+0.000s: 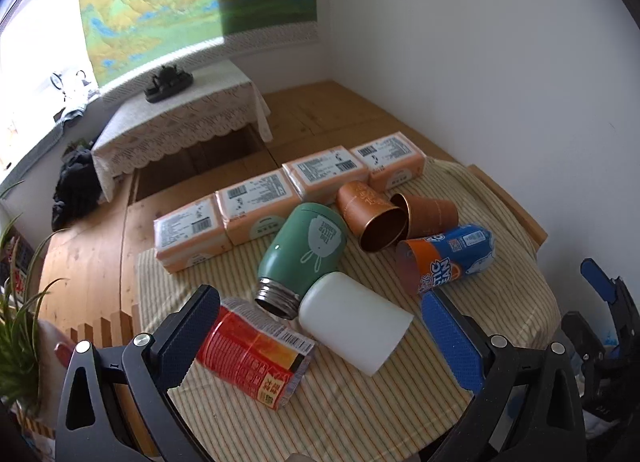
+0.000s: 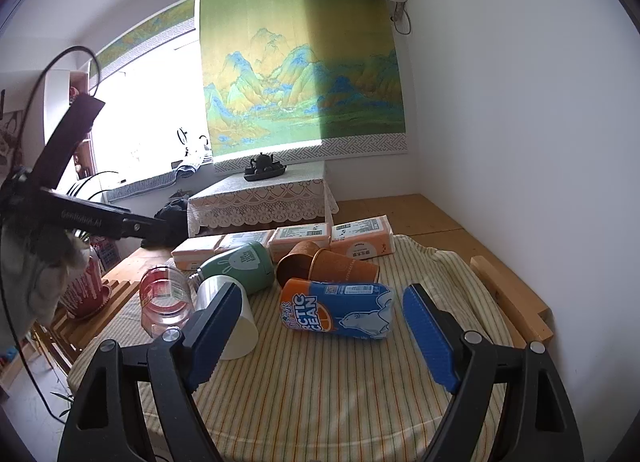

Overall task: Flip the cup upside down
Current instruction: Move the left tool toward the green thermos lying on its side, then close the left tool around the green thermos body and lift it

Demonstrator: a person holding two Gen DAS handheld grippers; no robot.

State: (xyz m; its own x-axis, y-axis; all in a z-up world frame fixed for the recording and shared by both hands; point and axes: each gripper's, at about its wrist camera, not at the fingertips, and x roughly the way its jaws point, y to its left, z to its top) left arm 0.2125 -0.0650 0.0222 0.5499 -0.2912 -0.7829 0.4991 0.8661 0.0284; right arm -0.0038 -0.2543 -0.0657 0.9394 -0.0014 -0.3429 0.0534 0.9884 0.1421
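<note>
The white cup (image 1: 356, 317) lies on its side near the middle of the striped cloth (image 1: 360, 414) that covers the table. Its long axis runs roughly from the far left toward the near right edge of the cloth in the left wrist view; the open mouth seems to face the near right, the closed base toward the green bottle (image 1: 306, 250), though the plain white surface makes that hard to confirm.

Being round and on its side, the cup could roll away if a finger nudges it off centre, and a pinch across the smooth wall might squirt it out. The base rests against or just beside the green bottle's metal neck, and the red can (image 1: 256, 354) lies just beside it on the left, so a wide approach may knock either one. The blue and orange cup (image 2: 340, 310), also on its side, lies to the right, with two copper cups (image 1: 396, 214) beyond and a row of tissue packs (image 1: 256, 206) along the far edge.

The left gripper (image 1: 320, 338) hangs over the white cup, jaws spread wide and empty. The right gripper (image 2: 320, 338) is likewise spread and holds nothing.
</note>
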